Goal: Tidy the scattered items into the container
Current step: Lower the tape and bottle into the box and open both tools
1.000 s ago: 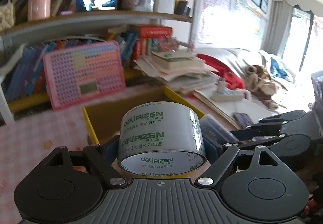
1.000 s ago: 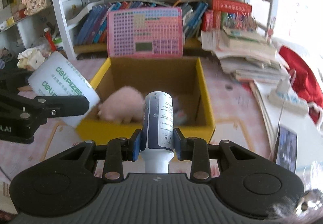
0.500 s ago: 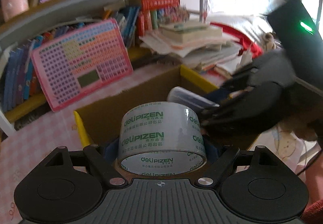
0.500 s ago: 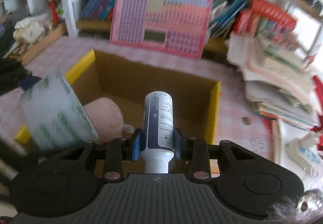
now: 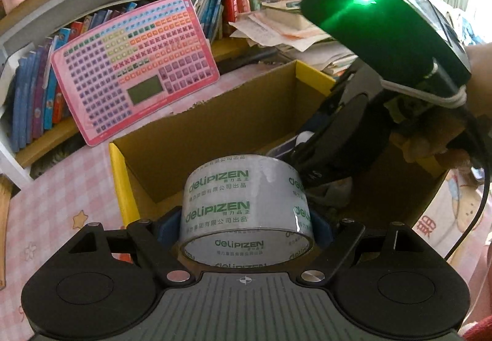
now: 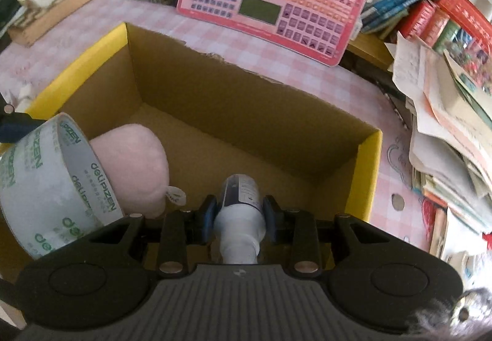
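Your left tongs [image 5: 246, 218] gripped a roll of clear tape [image 5: 246, 208] printed "deliPIZEN" in green, with Chinese characters beneath, held over the near edge of the yellow-rimmed cardboard box [image 6: 366, 175]. Your right tongs [image 6: 240, 208] were clamped narrowly on a small white-necked bottle [image 6: 241, 202], its label print too small to read, above the box, where a pink plush toy [image 6: 132, 165] lay in the left corner.

Box [image 6: 366, 168] right half free; plush [image 6: 132, 165] blocks left corner.
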A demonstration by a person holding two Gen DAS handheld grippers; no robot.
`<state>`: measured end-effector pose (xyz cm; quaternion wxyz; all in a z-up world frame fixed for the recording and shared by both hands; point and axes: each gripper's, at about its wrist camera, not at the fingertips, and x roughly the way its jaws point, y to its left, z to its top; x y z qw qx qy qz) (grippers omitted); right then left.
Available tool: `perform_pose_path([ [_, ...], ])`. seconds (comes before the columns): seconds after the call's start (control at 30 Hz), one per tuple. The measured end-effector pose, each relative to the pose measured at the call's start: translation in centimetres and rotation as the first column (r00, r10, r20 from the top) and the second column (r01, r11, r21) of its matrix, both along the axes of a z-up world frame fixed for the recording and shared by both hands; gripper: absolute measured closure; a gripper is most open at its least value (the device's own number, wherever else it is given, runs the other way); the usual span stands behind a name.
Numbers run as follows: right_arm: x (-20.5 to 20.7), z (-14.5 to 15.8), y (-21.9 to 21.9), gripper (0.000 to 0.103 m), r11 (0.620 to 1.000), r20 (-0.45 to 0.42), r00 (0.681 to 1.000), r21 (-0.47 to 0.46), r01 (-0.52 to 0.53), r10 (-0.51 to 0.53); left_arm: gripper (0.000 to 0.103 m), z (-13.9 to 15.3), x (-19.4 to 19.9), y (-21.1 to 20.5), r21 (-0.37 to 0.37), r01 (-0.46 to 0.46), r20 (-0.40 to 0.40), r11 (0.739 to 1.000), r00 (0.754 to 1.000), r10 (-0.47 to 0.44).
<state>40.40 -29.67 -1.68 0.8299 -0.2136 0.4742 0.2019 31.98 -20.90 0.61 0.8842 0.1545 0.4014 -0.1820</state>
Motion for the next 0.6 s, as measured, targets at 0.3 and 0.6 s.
perform_pose_path([
  [0.3, -0.1, 0.7, -0.2, 0.057, 0.998, 0.015, 1.0, 0.057, 0.025, -0.026, 0.014, 0.3, -1.3, 0.0, 0.025, 0.0, 0.093, 1.0, 0.996, -0.003],
  [0.6, -3.7, 4.7, -0.9, 0.054, 0.989, 0.119, 0.989, 0.125, 0.075, -0.09, 0.01, 3.8, -4.4, 2.6, -0.103, 0.001, 0.205, 0.995, 0.979, 0.02],
])
